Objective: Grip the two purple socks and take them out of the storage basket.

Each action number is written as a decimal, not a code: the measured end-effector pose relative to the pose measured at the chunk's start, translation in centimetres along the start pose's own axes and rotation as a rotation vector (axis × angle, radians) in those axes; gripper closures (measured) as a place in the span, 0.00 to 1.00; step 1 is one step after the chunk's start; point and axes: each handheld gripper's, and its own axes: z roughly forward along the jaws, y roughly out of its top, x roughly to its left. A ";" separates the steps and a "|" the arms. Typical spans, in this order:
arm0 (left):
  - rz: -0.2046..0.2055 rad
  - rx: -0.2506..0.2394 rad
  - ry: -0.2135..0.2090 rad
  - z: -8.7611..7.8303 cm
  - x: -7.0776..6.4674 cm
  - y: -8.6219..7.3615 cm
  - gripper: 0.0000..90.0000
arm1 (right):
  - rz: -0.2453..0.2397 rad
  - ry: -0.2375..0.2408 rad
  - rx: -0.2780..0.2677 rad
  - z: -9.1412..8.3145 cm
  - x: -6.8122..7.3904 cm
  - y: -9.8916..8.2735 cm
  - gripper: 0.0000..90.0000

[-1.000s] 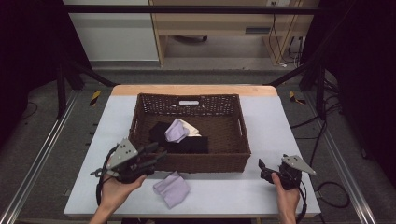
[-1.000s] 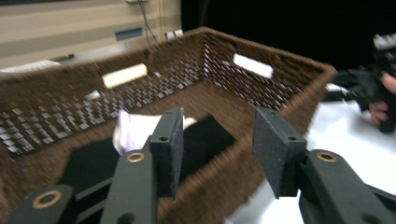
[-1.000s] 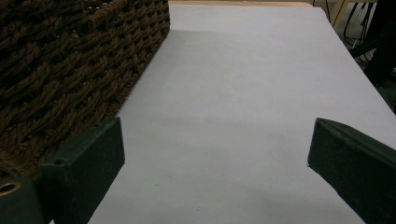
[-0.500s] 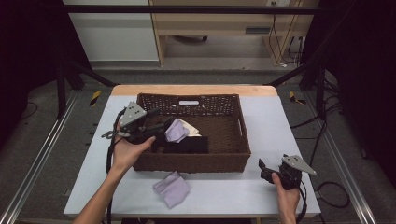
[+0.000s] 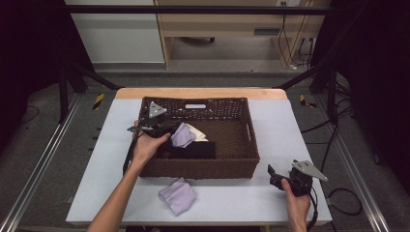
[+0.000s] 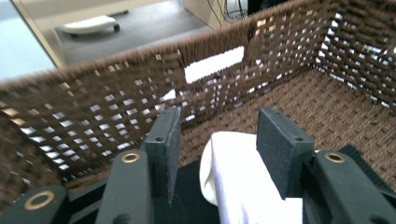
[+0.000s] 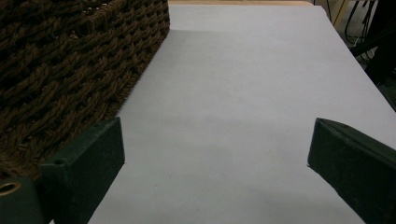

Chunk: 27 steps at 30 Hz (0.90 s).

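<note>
A brown wicker basket (image 5: 252, 140) stands mid-table and holds a lavender cloth (image 5: 183, 136), a cream cloth (image 5: 200, 133) and a black cloth (image 5: 193, 150). My left gripper (image 5: 167, 129) reaches into the basket's left side, right beside the lavender cloth. In the left gripper view its jaws (image 6: 215, 135) stand apart over a pale cloth (image 6: 233, 182) that lies between them; they have just been closing a little, and the pads do not press on it. My right gripper (image 5: 273, 176) rests open near the table's front right with nothing between its jaws (image 7: 215, 149).
A second lavender cloth (image 5: 177, 195) lies crumpled on the white table (image 5: 300, 130) in front of the basket. The basket's wall (image 7: 70, 56) stands just left of my right gripper. Metal frame rails run along both sides of the table.
My left hand has gone from the table in front of the basket, round its left side and down into it beside the lavender cloth. The right hand has kept still.
</note>
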 end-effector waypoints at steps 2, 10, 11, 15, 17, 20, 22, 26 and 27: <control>-0.004 0.012 -0.004 0.3 0.0 -0.4 0.56 | -0.001 0.001 -0.001 0.0 0.0 0.0 0.05; 0.055 0.123 0.002 1.2 -0.6 -1.2 0.55 | 0.000 0.001 0.000 0.0 0.0 0.0 0.05; 0.063 0.141 0.012 1.3 -0.7 -1.3 0.55 | -0.002 -0.001 0.000 0.0 0.0 0.0 0.05; 0.081 0.187 0.013 1.6 -1.0 -1.5 0.56 | -0.001 0.002 -0.002 0.0 0.0 0.0 0.05; 0.082 0.209 0.017 1.8 -1.3 -1.6 0.62 | 0.000 0.004 -0.002 0.0 0.0 0.0 0.05; 0.077 0.273 0.019 2.1 -1.4 -1.7 0.73 | 0.001 0.002 -0.003 0.0 0.0 0.0 0.05; 0.074 0.297 0.016 2.2 -1.3 -1.7 0.81 | 0.001 0.000 -0.004 0.0 0.0 0.0 0.05; 0.043 0.295 0.027 1.9 -0.9 -1.5 0.95 | 0.003 0.007 -0.002 0.0 0.0 0.0 0.05; 0.029 0.292 0.022 1.8 -0.8 -1.5 0.96 | 0.004 0.009 -0.001 0.0 -0.1 0.0 0.05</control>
